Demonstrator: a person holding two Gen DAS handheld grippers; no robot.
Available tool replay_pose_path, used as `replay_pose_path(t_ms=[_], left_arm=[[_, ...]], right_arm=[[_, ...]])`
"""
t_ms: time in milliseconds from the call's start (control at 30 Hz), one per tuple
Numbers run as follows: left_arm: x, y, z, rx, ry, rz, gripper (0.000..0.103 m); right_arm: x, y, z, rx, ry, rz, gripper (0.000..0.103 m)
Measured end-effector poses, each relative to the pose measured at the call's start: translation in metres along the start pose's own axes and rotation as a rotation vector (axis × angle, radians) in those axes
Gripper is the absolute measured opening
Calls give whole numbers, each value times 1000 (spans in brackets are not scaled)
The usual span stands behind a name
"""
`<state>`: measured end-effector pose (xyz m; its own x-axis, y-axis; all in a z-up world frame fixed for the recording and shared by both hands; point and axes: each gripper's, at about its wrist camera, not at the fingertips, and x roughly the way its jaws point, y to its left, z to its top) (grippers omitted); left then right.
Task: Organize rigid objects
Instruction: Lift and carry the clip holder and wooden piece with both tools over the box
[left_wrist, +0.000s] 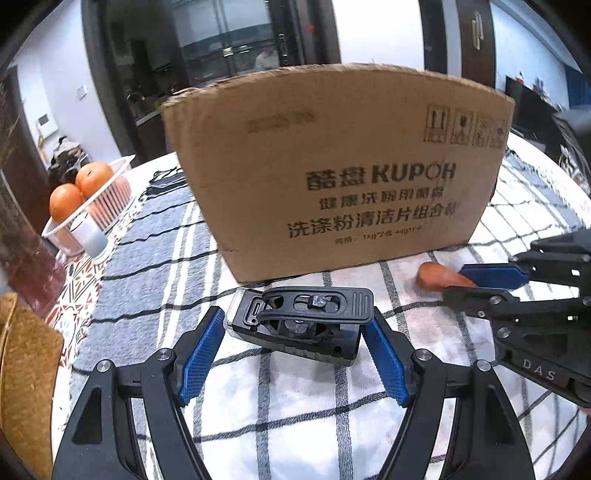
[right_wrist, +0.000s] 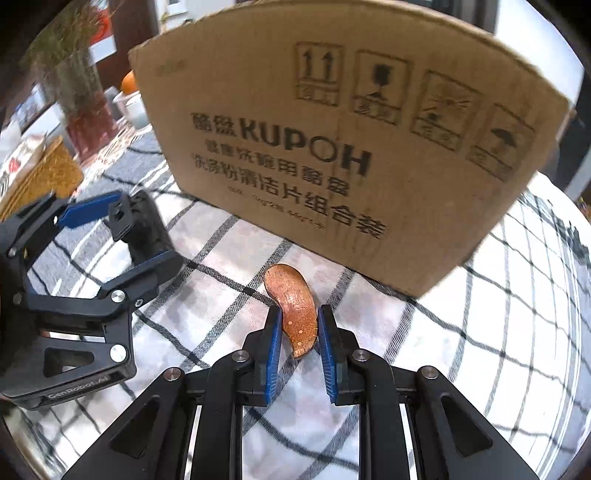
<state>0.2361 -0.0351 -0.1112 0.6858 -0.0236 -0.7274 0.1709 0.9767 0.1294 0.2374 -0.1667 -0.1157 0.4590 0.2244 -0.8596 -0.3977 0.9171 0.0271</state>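
Observation:
A black clip-on device (left_wrist: 299, 321) lies on the checked tablecloth just in front of a cardboard box (left_wrist: 332, 170). My left gripper (left_wrist: 295, 325) is open, its blue pads (left_wrist: 203, 350) on either side of the device without pressing it. A brown curved wooden piece (right_wrist: 295, 310) lies on the cloth near the box (right_wrist: 332, 147). My right gripper (right_wrist: 297, 325) is closed on this piece, a pad against each side. The left gripper also shows in the right wrist view (right_wrist: 122, 229), and the right gripper in the left wrist view (left_wrist: 476, 284).
A white basket (left_wrist: 92, 206) with oranges (left_wrist: 79, 188) and a small white cup (left_wrist: 88, 232) stands at the left. A woven mat (left_wrist: 26, 373) lies at the left edge. A vase with grass (right_wrist: 81, 99) stands at the back left.

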Motion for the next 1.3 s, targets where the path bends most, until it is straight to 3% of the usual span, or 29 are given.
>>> replay_pose_path(t_ms=[433, 700, 1067, 1300], left_arm=[[-67, 20, 21, -44, -142, 15, 76], [-105, 36, 39, -60, -241, 26, 76], [-143, 50, 64, -60, -320, 17, 76], [-149, 55, 87, -58, -348, -6, 76]], right_arm=[[-75, 15, 11, 70, -102, -70, 21], [-134, 32, 20, 44, -285, -205, 21], [-183, 47, 37, 93, -428, -213, 21], [-190, 44, 49, 151, -477, -207, 21]])
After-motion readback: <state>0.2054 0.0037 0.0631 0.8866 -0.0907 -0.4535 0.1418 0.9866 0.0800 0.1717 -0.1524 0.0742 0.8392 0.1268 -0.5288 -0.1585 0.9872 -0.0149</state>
